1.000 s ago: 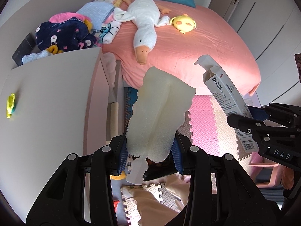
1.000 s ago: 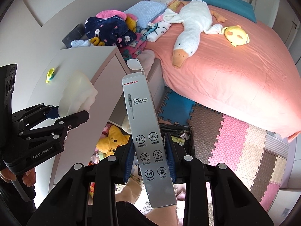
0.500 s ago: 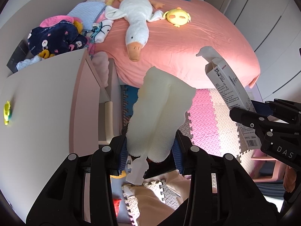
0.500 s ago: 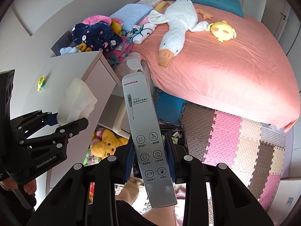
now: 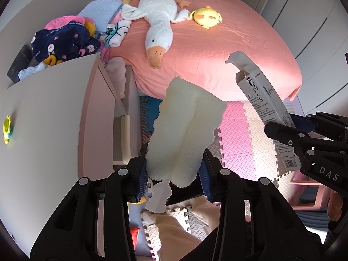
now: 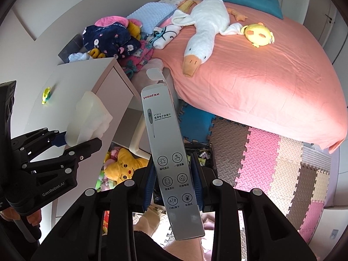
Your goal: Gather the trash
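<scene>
Two hand-held grippers, one foam piece (image 5: 184,134), one box (image 6: 171,158)

We hold both grippers pointed steeply down over the foam floor mat (image 5: 241,134). Our left gripper (image 5: 174,171) has its blue-padded fingers (image 5: 141,174) pressed against the two sides of a pale cream sponge-like piece (image 5: 184,130), which stands up out of the jaws above the mat. Our right gripper (image 6: 173,180) has its jaws closed on the lower half of a long grey thermometer box (image 6: 167,152), tilted slightly, its open flap uppermost. Seen from the right wrist, the left gripper sits off to the left of the box, with a few fingers (image 6: 32,217) of our hand wrapped around its handle below.
</scene>
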`<move>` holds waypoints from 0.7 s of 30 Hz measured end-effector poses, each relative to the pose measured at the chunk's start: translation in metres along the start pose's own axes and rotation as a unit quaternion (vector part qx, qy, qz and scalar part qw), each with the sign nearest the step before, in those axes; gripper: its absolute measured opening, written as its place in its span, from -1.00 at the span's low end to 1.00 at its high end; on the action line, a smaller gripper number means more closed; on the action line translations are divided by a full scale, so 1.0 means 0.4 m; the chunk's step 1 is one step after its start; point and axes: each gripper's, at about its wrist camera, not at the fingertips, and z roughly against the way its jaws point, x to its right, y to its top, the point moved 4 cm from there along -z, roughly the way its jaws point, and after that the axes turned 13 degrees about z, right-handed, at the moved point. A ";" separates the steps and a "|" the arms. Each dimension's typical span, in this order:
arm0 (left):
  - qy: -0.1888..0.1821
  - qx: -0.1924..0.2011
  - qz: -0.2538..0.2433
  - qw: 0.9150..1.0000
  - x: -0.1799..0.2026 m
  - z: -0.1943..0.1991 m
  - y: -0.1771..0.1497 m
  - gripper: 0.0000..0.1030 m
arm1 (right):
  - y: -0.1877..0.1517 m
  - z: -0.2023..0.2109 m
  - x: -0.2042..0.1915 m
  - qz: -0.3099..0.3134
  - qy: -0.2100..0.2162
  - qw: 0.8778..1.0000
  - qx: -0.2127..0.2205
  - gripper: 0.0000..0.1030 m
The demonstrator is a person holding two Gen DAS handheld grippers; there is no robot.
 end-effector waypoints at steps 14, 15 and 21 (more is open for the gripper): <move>0.044 0.017 -0.004 0.999 -0.029 0.005 0.016 0.83 | 0.029 0.011 -0.011 0.022 -0.019 0.999 0.013 0.24; 0.043 0.017 -0.002 0.999 -0.032 0.005 0.018 0.83 | 0.029 0.011 -0.011 0.022 -0.019 1.000 0.012 0.24; 0.042 0.014 0.002 0.999 -0.040 0.003 0.017 0.83 | 0.032 0.010 -0.013 0.022 -0.016 1.000 0.012 0.24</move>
